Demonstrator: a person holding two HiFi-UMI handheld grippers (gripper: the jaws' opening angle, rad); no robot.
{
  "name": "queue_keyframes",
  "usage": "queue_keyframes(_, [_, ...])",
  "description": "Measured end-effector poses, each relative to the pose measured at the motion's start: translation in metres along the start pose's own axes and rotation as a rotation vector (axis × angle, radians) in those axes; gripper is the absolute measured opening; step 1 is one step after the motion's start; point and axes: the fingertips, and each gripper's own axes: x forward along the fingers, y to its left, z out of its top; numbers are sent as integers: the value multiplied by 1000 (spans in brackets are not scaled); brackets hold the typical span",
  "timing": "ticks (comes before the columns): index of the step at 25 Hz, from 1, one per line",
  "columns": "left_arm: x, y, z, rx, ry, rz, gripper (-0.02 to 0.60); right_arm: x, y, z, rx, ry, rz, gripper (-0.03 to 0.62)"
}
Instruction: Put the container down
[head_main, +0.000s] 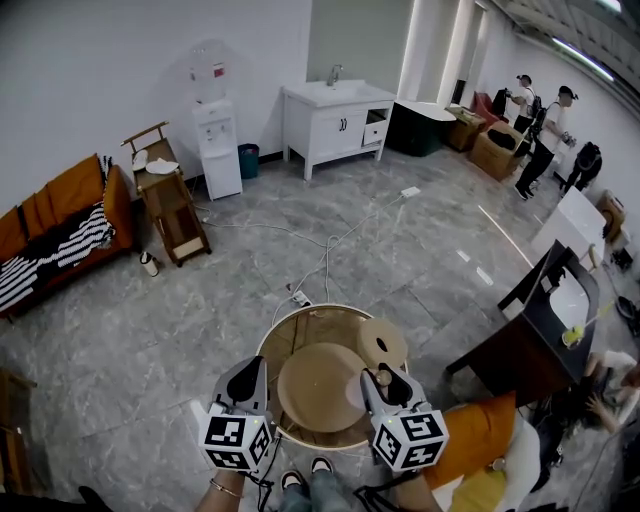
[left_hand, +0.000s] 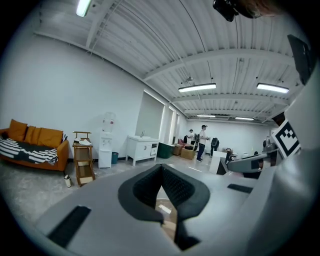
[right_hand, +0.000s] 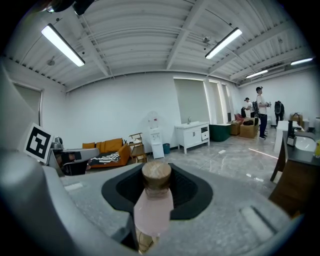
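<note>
Below, right tool (head_main: 384, 380) grips container (right_hand: 152, 204) above wooden tub (head_main: 270, 342), maybe lidded.

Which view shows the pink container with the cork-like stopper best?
Right gripper view: the pink container sits centred between the jaws, close up, with stopper and body both visible. Head view shows only the stopper's top at the right gripper, seen from above. Left gripper view doesn't show it.

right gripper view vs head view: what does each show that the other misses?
Right gripper view only: the pink bottle, corked, clamped in the right gripper; ceiling lights. Head view only: the round wooden tray below, the person's shoes. Both: white sink cabinet, water dispenser, orange sofa.
</note>
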Motion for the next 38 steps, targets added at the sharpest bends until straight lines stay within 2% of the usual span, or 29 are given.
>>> queue_keyframes(10, [28,11,-72,-8,89,29,-4,37,-10,-66,23,81,66,135])
queue_keyframes(25, [57,48,-219,-75,188,82,-5,94,-43,-189,45,136,42,135])
queue_keyframes(33, [64,51,-278,-89,230,76,-3,111,-45,-256,44,203,60,135])
queue_keyframes(38, [65,54,-314,-102,262,79,-3,113,-41,-280,58,230,59,135])
